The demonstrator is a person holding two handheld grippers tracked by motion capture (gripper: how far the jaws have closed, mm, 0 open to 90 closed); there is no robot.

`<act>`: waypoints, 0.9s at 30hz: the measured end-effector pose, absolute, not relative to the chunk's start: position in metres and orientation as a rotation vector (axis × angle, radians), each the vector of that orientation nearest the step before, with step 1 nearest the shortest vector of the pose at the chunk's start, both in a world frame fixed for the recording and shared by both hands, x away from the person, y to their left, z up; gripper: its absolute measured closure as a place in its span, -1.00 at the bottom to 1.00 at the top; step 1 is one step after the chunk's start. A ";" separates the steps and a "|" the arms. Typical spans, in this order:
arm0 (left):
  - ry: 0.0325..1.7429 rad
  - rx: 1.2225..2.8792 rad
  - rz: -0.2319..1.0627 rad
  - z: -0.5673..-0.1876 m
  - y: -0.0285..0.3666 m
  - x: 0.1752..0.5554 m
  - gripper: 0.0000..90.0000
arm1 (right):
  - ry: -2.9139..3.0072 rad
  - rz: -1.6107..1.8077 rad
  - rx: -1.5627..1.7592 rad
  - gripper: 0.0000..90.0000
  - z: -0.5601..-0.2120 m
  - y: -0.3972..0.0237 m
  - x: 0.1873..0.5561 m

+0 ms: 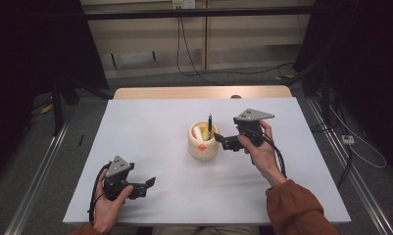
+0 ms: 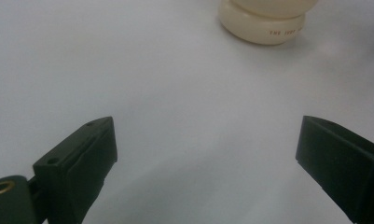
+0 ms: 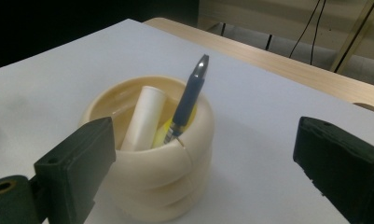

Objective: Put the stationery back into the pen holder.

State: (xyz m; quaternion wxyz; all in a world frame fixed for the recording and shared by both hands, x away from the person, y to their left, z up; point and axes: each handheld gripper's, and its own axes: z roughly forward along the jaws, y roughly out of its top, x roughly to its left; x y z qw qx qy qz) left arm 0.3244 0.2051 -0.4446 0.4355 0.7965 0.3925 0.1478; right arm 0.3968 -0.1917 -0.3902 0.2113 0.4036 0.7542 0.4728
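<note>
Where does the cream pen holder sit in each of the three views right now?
High view: the cream pen holder stands at the middle of the white table, just left of the right tool.
Left gripper view: only its base shows, at the top edge, right of centre, far beyond the open jaws.
Right gripper view: it sits centre-left, close in front of the open jaws.
Shared landmark: the white tabletop under the holder.

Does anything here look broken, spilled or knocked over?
Nothing is spilled or toppled. The cream holder stands upright with its pen and pale tube leaning inside. A thin line runs down its rim, perhaps a crack or a seam.
</note>
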 end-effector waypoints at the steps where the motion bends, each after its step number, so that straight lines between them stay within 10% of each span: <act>1: 0.976 1.983 0.367 -0.445 0.205 0.324 -0.88 | 2.095 1.313 1.125 -0.87 -0.391 -0.193 0.396; 27: 0.971 1.975 0.370 -0.444 0.205 0.324 -0.88 | 2.044 1.260 1.200 -0.86 -0.416 -0.226 0.362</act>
